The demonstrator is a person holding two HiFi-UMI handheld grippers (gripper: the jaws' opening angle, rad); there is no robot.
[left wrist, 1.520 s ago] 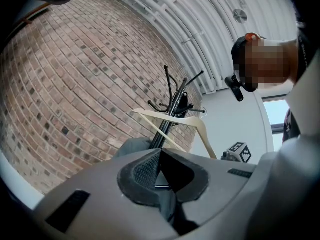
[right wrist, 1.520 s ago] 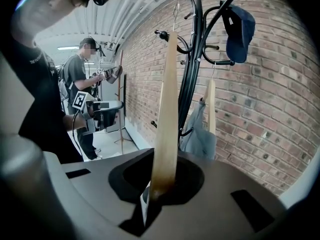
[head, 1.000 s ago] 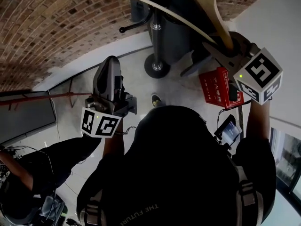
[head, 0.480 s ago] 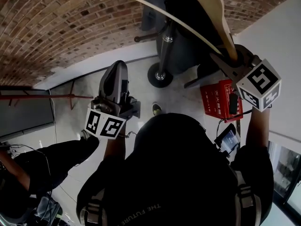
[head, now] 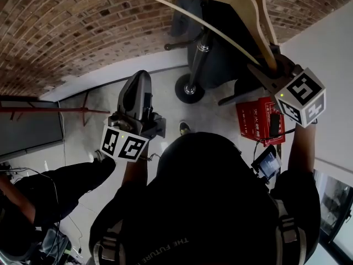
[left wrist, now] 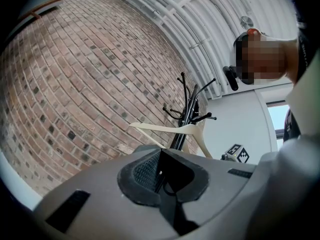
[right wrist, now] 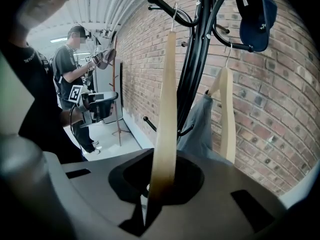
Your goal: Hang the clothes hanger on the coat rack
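Observation:
A pale wooden clothes hanger (head: 220, 15) is raised at the top of the head view, and my right gripper (head: 271, 66) is shut on one end of its arm. In the right gripper view the hanger (right wrist: 165, 109) rises straight from the jaws, and its metal hook (right wrist: 174, 14) is up at a curved arm of the black coat rack (right wrist: 192, 59); I cannot tell whether it rests on the arm. The rack's pole (head: 199, 51) and round base (head: 189, 88) show below. My left gripper (head: 137, 84) is shut and empty, held left of the rack (left wrist: 187, 109).
A second wooden hanger (right wrist: 227, 114) with a grey garment (right wrist: 200, 126) and a blue cap (right wrist: 255, 14) hang on the rack. Brick wall (head: 66, 32) behind. A red box (head: 258, 114) stands on the floor at the right. Another person (right wrist: 70, 69) stands further back.
The hanger and my right gripper have moved closer to the rack, so more of the hanger shows in the head view. My left gripper has risen slightly and stayed shut.

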